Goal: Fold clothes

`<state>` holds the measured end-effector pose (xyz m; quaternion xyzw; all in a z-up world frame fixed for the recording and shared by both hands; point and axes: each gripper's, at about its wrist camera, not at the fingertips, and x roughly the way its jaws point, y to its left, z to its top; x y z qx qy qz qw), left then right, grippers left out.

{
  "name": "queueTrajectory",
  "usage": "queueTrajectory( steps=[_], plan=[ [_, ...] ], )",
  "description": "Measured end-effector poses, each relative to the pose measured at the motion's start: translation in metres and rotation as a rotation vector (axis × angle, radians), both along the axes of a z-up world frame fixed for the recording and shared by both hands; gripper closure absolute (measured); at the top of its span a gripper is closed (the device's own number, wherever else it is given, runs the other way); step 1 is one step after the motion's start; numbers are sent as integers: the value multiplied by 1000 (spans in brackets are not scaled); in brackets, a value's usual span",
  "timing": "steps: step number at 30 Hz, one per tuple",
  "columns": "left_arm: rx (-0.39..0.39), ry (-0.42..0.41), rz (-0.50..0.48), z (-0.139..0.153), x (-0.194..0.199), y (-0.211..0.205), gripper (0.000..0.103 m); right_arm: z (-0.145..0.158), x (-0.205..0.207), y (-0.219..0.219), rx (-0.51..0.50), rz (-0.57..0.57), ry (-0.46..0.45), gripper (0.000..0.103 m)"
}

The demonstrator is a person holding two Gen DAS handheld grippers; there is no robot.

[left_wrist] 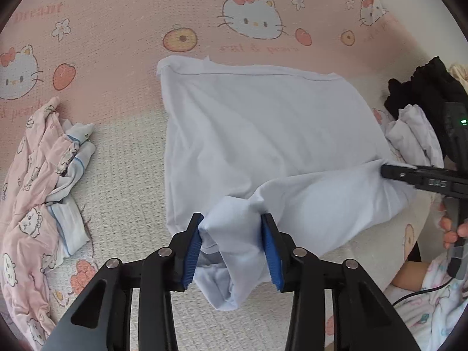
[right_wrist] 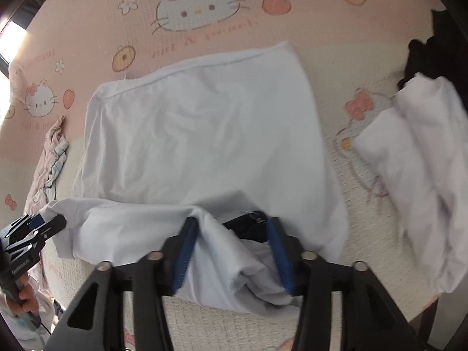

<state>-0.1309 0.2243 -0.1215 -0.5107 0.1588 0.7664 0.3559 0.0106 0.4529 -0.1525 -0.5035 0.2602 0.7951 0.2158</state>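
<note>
My left gripper [left_wrist: 232,248] pinches a bunched corner of the pale blue shirt [left_wrist: 263,122]. My right gripper [right_wrist: 231,251] stands wider, cloth lying loose between its jaws without being clamped, as far as I can tell. The shirt lies spread on the pink cartoon bedsheet [left_wrist: 117,14], its near edge rolled over. Pink pyjamas [left_wrist: 32,181] lie just beside it. If I lift now, the unheld right corner could drop and skew the fold.
</note>
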Motion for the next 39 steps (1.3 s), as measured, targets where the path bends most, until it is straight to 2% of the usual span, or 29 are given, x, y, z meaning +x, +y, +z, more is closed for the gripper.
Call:
queueTrajectory(
  steps=[8, 18, 24, 25, 27, 30, 36, 39],
  plan=[
    [25, -75, 49, -3, -12, -8, 68, 35, 44, -9, 60, -2, 102, 40],
    [-4, -30, 27, 3, -3, -6, 68, 10, 57, -31, 104, 40, 77, 40],
    [-3, -39, 51, 3, -2, -8, 68, 0, 52, -25, 63, 31, 116, 40],
    [-4, -39, 53, 3, -2, -8, 68, -2, 51, -22, 57, 21, 115, 41],
    [-8, -38, 53, 3, -1, -9, 68, -5, 48, -16, 38, 0, 113, 59],
    [-13, -47, 56, 2, -3, -7, 68, -12, 45, -8, -8, -10, 116, 66],
    [-36, -35, 53, -1, -8, -2, 68, -16, 37, -1, -12, -14, 109, 66],
    [-32, -59, 73, -3, -18, -1, 68, -17, 31, 6, -33, -34, 120, 66]
  ],
)
